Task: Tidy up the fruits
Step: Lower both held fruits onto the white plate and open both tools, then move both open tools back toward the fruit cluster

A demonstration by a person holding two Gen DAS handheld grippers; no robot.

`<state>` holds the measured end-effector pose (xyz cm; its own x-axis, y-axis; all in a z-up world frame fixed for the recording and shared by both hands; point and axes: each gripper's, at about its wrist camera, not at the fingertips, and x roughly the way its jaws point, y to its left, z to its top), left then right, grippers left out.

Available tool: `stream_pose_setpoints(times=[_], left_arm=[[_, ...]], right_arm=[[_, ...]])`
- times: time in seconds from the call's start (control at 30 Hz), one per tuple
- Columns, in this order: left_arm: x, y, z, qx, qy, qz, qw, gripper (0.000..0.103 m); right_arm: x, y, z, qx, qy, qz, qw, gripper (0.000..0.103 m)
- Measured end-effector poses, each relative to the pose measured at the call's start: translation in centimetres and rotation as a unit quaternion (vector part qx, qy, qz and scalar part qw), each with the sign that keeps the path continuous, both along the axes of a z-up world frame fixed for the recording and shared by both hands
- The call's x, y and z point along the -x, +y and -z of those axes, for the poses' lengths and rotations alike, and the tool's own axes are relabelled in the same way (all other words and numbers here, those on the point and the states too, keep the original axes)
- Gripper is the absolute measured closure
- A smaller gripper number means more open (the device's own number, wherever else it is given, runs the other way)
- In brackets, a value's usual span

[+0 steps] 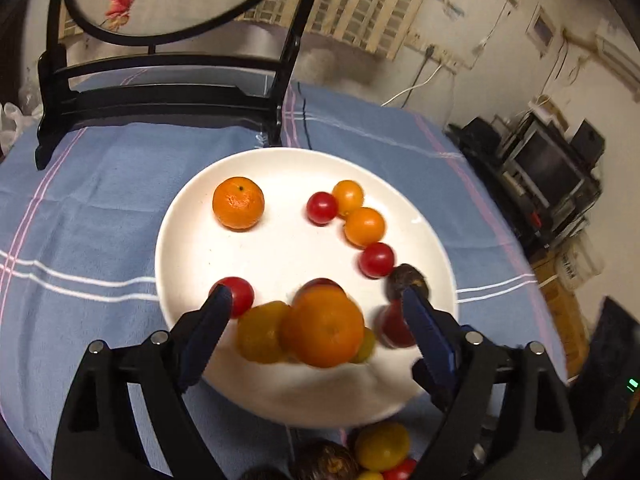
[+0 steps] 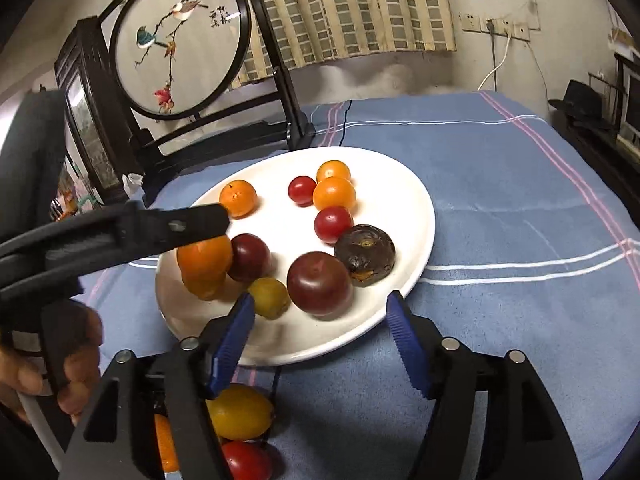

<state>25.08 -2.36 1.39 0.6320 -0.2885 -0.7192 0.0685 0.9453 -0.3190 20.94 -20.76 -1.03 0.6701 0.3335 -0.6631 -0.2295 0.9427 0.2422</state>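
Observation:
A white plate [image 1: 280, 392] [image 2: 416, 216] on the blue cloth holds several fruits. A mandarin [image 1: 238, 202] [image 2: 238, 197] lies at its far left. Red and orange cherry tomatoes [image 1: 364, 226] [image 2: 334, 195] curve along the right. A dark wrinkled fruit [image 2: 365, 256] and a dark red plum [image 2: 320, 283] sit near the front right. My left gripper [image 1: 316, 300] is open above the plate with a second mandarin [image 1: 325, 326] [image 2: 205, 257] between its fingers, blurred. My right gripper [image 2: 320, 308] is open and empty over the plate's near edge.
A wire basket with yellow and red fruits [image 2: 240, 416] [image 1: 382, 446] sits just in front of the plate. A black wooden stand with a round embroidered screen [image 2: 182, 40] stands at the back left. Blue cloth [image 2: 520, 220] spreads to the right.

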Motion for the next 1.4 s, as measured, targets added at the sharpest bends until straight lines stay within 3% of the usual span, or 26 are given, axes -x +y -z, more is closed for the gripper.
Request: stream_pose_setpoints(times=[0.13, 0.33, 0.47, 0.53, 0.63, 0.7, 0.87, 1.1, 1.27, 1.3, 1.4], left_arm=[[2.7, 1.6, -0.7, 0.025, -0.019, -0.013, 0.9994, 0.012], [6.5, 2.5, 0.0, 0.017, -0.019, -0.012, 0.9996, 0.008], [8.8, 2.5, 1.2, 0.003, -0.007, 0.001, 1.0, 0.006], [9.6, 1.9, 2.1, -0.028, 0.007, 0.016, 0.9994, 0.006], [10.5, 0.9, 2.7, -0.071, 0.009, 0.034, 0.9969, 0.006], [11.1, 0.7, 2.9, -0.08, 0.004, 0.042, 0.9959, 0.006], [12.2, 0.8, 3.0, -0.08, 0.0, 0.055, 0.9952, 0.005], [11.5, 2.5, 3.5, -0.078, 0.029, 0.014, 0.9965, 0.005], [11.5, 2.7, 3.5, -0.072, 0.034, 0.015, 0.9967, 0.005], [11.5, 2.7, 3.5, -0.071, 0.035, 0.017, 0.9967, 0.005], [11.5, 2.6, 3.4, -0.074, 0.034, 0.015, 0.9965, 0.005]], right_arm=[[0.7, 0.0, -0.1, -0.002, 0.005, -0.012, 1.0, 0.032], [3.0, 1.2, -1.8, 0.037, -0.034, -0.047, 0.998, 0.023], [4.2, 1.1, -2.2, 0.047, -0.037, -0.063, 0.996, 0.022], [4.9, 0.9, -2.2, 0.046, -0.035, -0.071, 0.996, 0.022], [6.0, 0.5, -1.7, 0.05, -0.023, -0.087, 0.995, 0.022], [6.9, 0.3, -1.5, 0.071, -0.022, -0.093, 0.993, 0.022], [8.3, -0.2, -0.9, 0.097, -0.011, -0.12, 0.988, 0.022], [9.1, 1.9, 1.3, 0.149, 0.018, -0.173, 0.973, 0.022], [9.4, 2.6, 2.1, 0.161, 0.024, -0.177, 0.971, 0.023], [9.5, 2.7, 2.2, 0.164, 0.022, -0.177, 0.97, 0.024], [9.4, 3.2, 2.5, 0.167, 0.02, -0.177, 0.97, 0.049]])
